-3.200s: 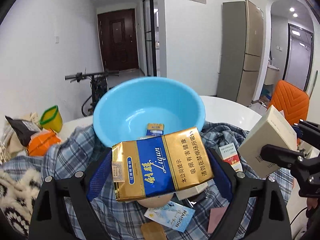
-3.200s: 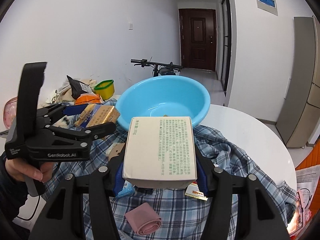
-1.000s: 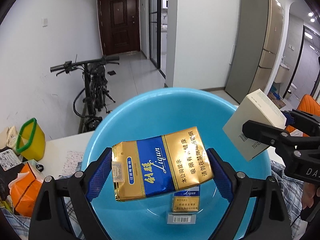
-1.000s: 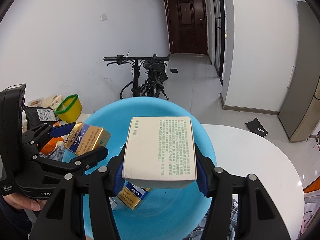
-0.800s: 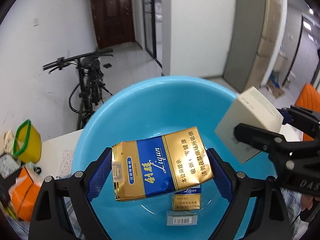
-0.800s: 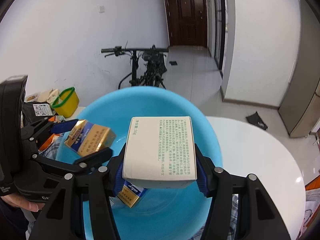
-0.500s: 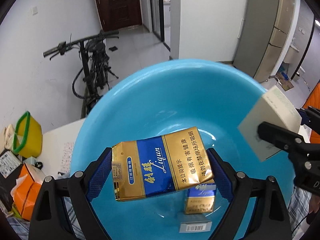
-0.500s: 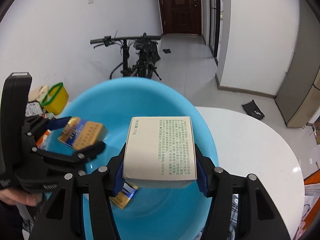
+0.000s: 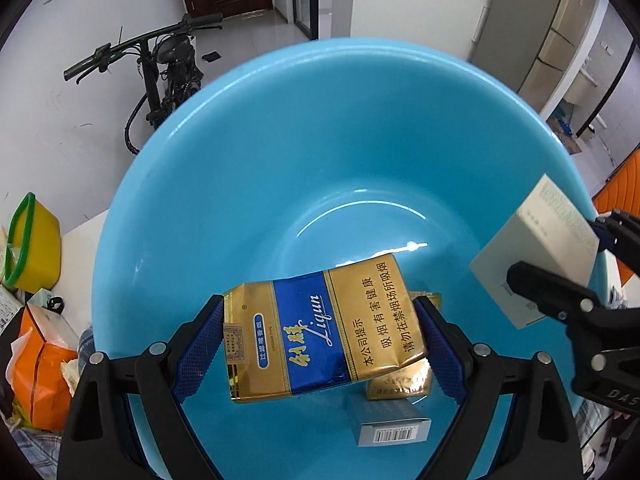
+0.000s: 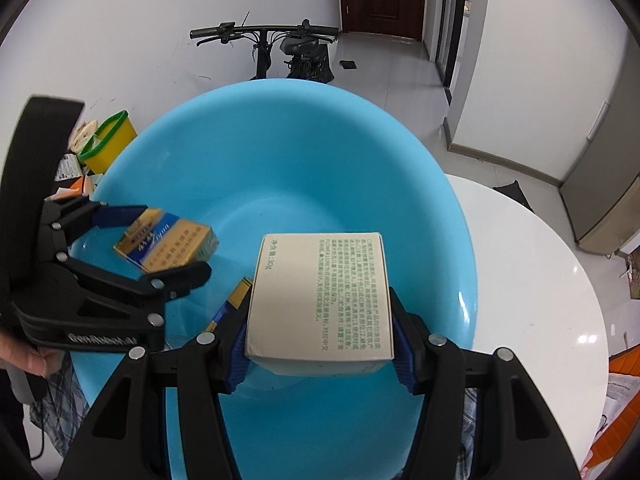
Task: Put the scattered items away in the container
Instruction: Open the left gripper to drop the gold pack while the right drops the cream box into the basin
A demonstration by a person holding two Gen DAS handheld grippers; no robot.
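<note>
My left gripper (image 9: 320, 340) is shut on a gold and blue cigarette pack (image 9: 324, 336) and holds it over the inside of the light blue basin (image 9: 280, 152). My right gripper (image 10: 320, 340) is shut on a cream box with green print (image 10: 320, 296), also over the basin (image 10: 280, 152). In the left wrist view the cream box (image 9: 536, 252) hangs at the basin's right rim. In the right wrist view the gold pack (image 10: 168, 246) is at the left. Another gold pack (image 9: 400, 384) and a grey barcode box (image 9: 388, 424) lie on the basin floor.
The basin stands on a round white table (image 10: 540, 280) with a plaid cloth (image 10: 60, 392) under its near side. A yellow tub with a green rim (image 9: 28, 240) and an orange bag (image 9: 36, 376) sit at the left. A bicycle (image 10: 292, 52) stands on the floor behind.
Both grippers have moved forward and down over the basin, which now fills more of both views. Each still holds its item.
</note>
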